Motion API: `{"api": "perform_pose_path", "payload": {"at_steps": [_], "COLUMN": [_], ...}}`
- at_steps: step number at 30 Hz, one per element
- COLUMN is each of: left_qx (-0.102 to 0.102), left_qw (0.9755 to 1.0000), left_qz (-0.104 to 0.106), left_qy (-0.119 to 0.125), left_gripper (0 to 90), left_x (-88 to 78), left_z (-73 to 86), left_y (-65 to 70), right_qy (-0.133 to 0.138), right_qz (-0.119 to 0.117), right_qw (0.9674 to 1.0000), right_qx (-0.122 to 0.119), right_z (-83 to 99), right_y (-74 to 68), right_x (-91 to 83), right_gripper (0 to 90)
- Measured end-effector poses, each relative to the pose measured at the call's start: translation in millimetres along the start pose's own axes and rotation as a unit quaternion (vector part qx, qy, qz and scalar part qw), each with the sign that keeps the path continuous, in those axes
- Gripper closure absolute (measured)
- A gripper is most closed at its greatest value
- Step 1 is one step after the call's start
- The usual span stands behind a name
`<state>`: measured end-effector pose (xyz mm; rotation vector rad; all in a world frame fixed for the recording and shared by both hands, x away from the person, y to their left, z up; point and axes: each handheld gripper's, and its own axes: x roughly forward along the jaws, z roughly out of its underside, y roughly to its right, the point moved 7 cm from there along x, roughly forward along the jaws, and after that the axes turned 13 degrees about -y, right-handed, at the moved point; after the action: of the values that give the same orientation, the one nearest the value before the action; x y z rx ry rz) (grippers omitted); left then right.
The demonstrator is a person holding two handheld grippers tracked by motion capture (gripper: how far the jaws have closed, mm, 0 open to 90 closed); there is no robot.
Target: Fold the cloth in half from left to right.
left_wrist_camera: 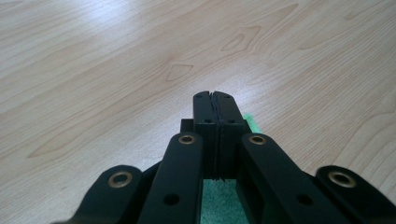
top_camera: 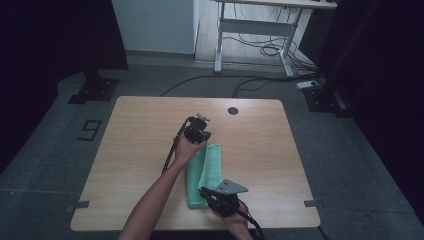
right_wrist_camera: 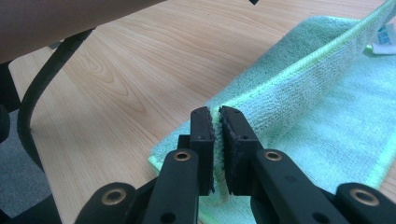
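Green towel point(top_camera: 204, 175), one only, lies folded into a long strip on the near half of the wooden table point(top_camera: 140, 145), running from the front edge toward the round cable hole point(top_camera: 233, 110). Its cloth is soft, looped microfibre with a stitched, lighter green hem, and a small white label point(right_wrist_camera: 385, 37) sits on it at its far end in the right gripper view. One layer is raised as a ridge above the flat layer beneath.

Two black grippers work on it. The left gripper point(top_camera: 197, 131) is at the towel's far end, toward the cable hole; in the left gripper view its jaws are pressed flat together, with a sliver of green at their tip and more green cloth under them, but whether they pinch cloth I cannot tell. The right gripper point(right_wrist_camera: 216, 113) is at the towel's near end, its ribbed pads clamped on the hemmed edge of the raised layer. It carries a grey three-cornered plate point(top_camera: 231, 187).

The table is pale, grained laminate with rounded corners, standing on a grey floor. Beyond the towel, past the table's far edge, stands one white desk frame point(top_camera: 255, 30) with loose cables point(top_camera: 265, 47) under it.
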<state>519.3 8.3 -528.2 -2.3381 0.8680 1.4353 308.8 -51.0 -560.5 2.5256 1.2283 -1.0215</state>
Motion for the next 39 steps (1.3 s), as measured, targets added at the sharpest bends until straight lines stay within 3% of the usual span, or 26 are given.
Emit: {"api": "perform_pose_path", "payload": {"at_steps": [11,39], "left_qx": [0.004,0.014], "left_qw": [1.0000,0.9997], "left_qz": [-0.002,0.006], "left_qy": [-0.007,-0.019], "left_gripper": [89.0,88.5], "left_x": [11.9,34.8], "left_z": [-1.2,0.5], "left_y": [6.7,21.1], "right_qy": [-0.007,-0.026], "right_qz": [0.005,0.006], "right_qw": [0.9999,0.9993], "right_qx": [0.011,0.025], "right_z": [9.7,23.9], "right_y": [9.2,17.6], "right_x": [-2.5,0.0], "right_gripper": [82.5,82.1]}}
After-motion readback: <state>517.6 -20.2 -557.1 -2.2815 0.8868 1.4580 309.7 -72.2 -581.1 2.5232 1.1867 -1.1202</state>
